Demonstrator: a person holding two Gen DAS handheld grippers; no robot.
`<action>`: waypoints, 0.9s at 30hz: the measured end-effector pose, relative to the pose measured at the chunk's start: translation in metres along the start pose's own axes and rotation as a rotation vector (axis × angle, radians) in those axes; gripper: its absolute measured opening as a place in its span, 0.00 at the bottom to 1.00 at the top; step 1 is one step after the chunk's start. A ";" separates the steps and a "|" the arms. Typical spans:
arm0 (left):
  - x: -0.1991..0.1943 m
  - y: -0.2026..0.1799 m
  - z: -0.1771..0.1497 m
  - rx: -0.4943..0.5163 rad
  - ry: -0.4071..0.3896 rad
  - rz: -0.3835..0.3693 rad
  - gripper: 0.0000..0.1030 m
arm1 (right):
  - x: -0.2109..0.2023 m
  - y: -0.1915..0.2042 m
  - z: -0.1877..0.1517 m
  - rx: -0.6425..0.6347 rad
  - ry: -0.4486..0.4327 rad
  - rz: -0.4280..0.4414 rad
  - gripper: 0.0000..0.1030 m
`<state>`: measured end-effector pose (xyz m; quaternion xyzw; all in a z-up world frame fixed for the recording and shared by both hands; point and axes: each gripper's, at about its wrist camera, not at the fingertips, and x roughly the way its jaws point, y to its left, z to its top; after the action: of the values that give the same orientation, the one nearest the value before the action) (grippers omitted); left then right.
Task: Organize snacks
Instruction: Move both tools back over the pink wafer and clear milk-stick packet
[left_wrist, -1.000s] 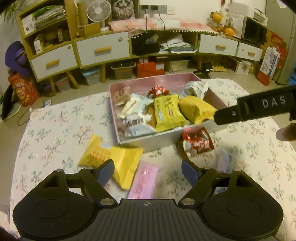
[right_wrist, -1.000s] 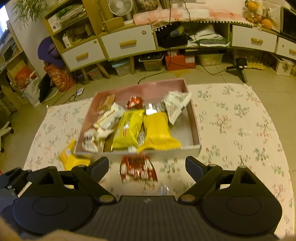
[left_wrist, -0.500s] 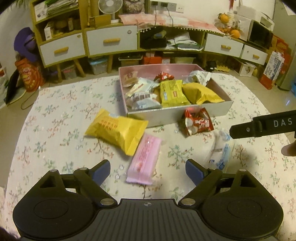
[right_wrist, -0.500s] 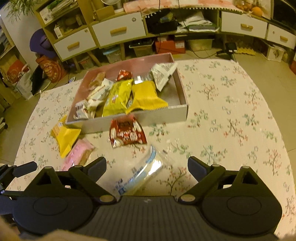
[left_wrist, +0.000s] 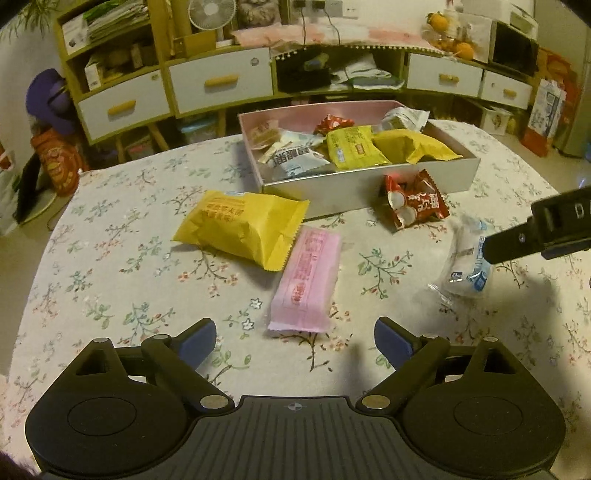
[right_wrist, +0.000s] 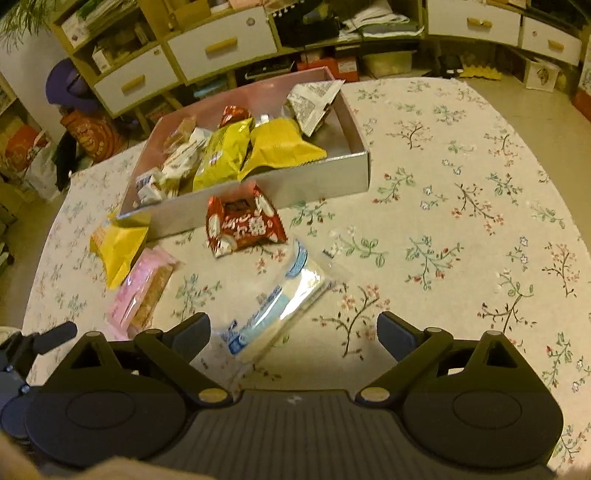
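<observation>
A pink box (left_wrist: 369, 192) (right_wrist: 325, 177) holds several snack packets. On the floral cloth in front of it lie a yellow packet (left_wrist: 240, 225) (right_wrist: 118, 243), a pink bar (left_wrist: 306, 280) (right_wrist: 144, 291), a red packet (left_wrist: 413, 203) (right_wrist: 243, 225) and a clear blue-and-white packet (left_wrist: 467, 262) (right_wrist: 277, 306). My left gripper (left_wrist: 294, 341) is open and empty, just short of the pink bar. My right gripper (right_wrist: 293, 334) is open and empty above the clear packet's near end; one of its fingers (left_wrist: 535, 236) shows at the right of the left wrist view.
The round table's edge (right_wrist: 554, 173) curves away at the right, with bare floor beyond. Shelves and white drawers (left_wrist: 221, 81) stand behind the table. An orange bag (left_wrist: 55, 166) sits on the floor at the left.
Both grippers have pulled back from the box toward the table's near side. The pink bar and the clear packet now lie close in front of the fingers. Both stay open.
</observation>
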<state>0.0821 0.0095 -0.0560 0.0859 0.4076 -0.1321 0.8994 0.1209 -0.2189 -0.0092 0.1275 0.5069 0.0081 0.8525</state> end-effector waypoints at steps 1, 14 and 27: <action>0.002 0.000 0.000 -0.003 -0.011 -0.007 0.91 | 0.002 0.000 0.000 0.003 -0.007 -0.004 0.95; 0.036 0.004 0.009 -0.078 -0.027 -0.067 0.73 | 0.039 0.014 0.000 -0.037 -0.009 -0.072 0.87; 0.027 -0.013 0.004 0.023 0.016 -0.142 0.55 | 0.033 0.006 -0.007 -0.215 0.016 -0.124 0.86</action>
<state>0.0981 -0.0087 -0.0741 0.0683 0.4182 -0.1997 0.8835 0.1315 -0.2068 -0.0400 0.0036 0.5169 0.0110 0.8559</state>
